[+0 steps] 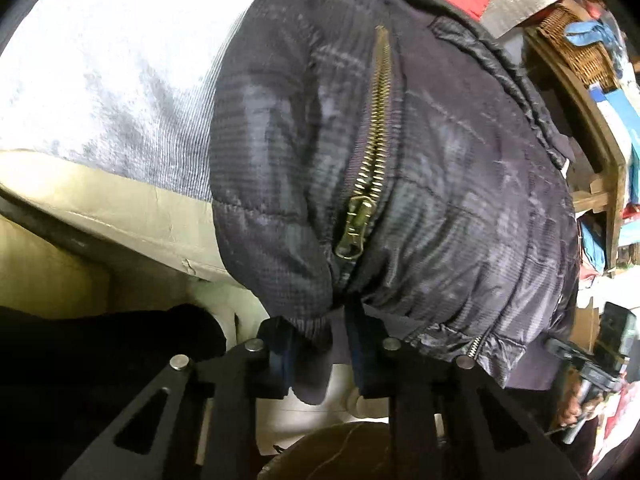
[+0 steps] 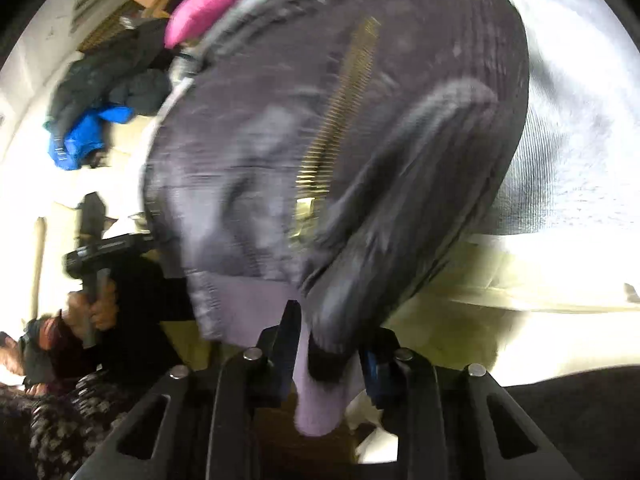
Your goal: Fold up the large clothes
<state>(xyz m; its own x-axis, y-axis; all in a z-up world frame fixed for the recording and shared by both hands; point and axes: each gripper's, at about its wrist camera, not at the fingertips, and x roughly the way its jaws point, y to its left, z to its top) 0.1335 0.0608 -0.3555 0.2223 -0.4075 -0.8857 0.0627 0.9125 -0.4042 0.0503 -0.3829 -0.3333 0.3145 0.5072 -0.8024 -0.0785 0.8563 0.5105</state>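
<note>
A dark navy quilted jacket [image 1: 440, 168] with a brass zipper [image 1: 370, 160] lies over a white cloth-covered surface [image 1: 100, 80]. My left gripper [image 1: 316, 344] is shut on the jacket's lower hem beside the zipper's end. In the right wrist view the same jacket [image 2: 280, 160] is blurred by motion, and its zipper [image 2: 340, 112] runs up the middle. My right gripper [image 2: 328, 356] is shut on the jacket's hem and lavender lining. Each gripper shows in the other's view, the right one [image 1: 600, 360] and the left one [image 2: 96, 248], held in a hand.
A cream cushioned edge [image 1: 120, 208] lies under the white cloth. Wooden shelves with a wicker basket [image 1: 576, 48] stand at the right. A pile of dark and blue clothes [image 2: 92, 112] and a pink cushion [image 2: 212, 0] lie behind the jacket.
</note>
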